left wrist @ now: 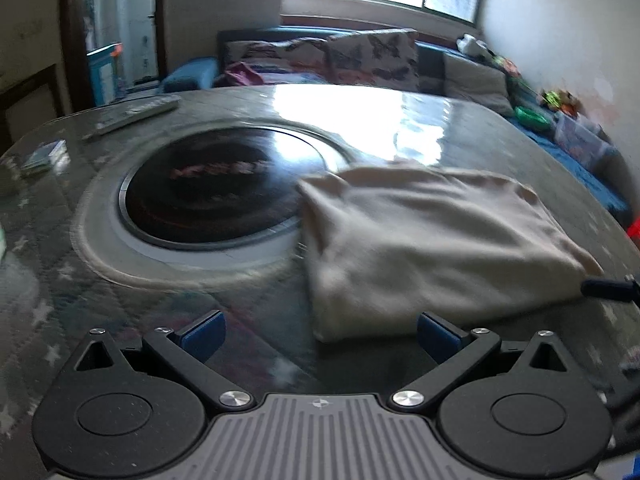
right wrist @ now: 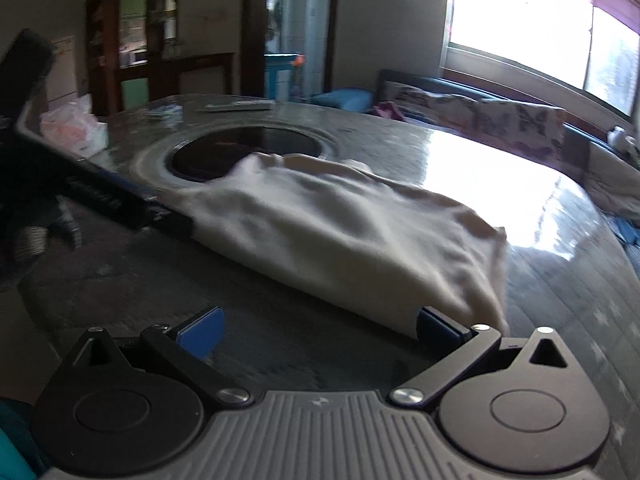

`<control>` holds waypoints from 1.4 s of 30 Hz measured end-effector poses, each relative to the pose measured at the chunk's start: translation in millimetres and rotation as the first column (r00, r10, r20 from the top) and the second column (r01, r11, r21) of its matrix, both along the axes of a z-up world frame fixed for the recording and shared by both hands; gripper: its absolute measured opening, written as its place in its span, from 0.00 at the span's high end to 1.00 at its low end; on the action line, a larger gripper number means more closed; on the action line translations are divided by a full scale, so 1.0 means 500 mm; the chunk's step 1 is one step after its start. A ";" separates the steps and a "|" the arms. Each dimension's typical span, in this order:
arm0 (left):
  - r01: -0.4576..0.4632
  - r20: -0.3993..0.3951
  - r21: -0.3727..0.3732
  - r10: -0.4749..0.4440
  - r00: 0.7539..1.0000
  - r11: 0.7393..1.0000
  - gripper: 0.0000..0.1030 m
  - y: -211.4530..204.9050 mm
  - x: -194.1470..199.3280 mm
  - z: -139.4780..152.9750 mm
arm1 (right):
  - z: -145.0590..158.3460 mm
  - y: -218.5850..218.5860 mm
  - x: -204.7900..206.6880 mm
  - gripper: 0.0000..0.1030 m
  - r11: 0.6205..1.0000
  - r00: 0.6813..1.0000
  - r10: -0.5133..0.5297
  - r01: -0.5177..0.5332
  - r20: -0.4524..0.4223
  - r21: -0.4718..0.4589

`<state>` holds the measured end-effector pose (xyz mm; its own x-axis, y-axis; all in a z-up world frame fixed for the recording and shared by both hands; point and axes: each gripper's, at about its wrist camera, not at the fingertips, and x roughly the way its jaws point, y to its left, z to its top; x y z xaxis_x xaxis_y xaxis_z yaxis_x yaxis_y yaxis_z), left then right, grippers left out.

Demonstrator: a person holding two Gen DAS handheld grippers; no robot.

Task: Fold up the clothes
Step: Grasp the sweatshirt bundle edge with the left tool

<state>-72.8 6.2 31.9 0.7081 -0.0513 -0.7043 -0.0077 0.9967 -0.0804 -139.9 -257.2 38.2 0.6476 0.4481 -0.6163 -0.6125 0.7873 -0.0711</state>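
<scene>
Folded cream garment (left wrist: 432, 248) on table (left wrist: 500, 128), ahead of spread-fingered grippers

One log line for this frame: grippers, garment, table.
left gripper: open, empty | right gripper: open, empty | folded cream cloth garment: lying on glossy dark table, partly over round black inset

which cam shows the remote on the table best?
Left wrist: the remote lies at the table's far left edge, long outline readable though blurred. Right wrist shows it only as a thin, distant sliver beyond the round inset.
</scene>
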 end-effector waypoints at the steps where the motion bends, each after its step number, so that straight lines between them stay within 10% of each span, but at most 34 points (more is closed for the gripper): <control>1: -0.019 0.002 -0.007 0.019 1.000 1.000 0.00 0.011 0.004 0.002 | 0.004 0.011 0.000 0.00 1.000 1.000 0.020 -0.020 0.006 -0.006; 11: -0.118 0.024 -0.111 0.122 0.992 0.987 0.00 0.098 0.027 0.020 | 0.022 0.150 0.010 0.11 0.962 0.964 0.250 -0.237 0.087 -0.136; 18: -0.133 -0.016 -0.258 0.133 0.991 0.957 0.00 0.127 0.048 0.021 | 0.011 0.237 0.021 0.38 0.911 0.924 0.372 -0.345 0.086 -0.229; 31: -0.167 -0.120 -0.505 0.123 0.985 0.847 0.00 0.140 0.098 0.001 | 0.031 0.233 0.070 0.93 0.933 0.937 0.348 -0.342 0.043 -0.110; 42: -0.189 -0.189 -0.643 0.086 0.978 0.742 0.01 0.117 0.159 -0.014 | 0.097 0.148 0.105 0.95 0.950 0.957 0.289 -0.286 -0.003 0.124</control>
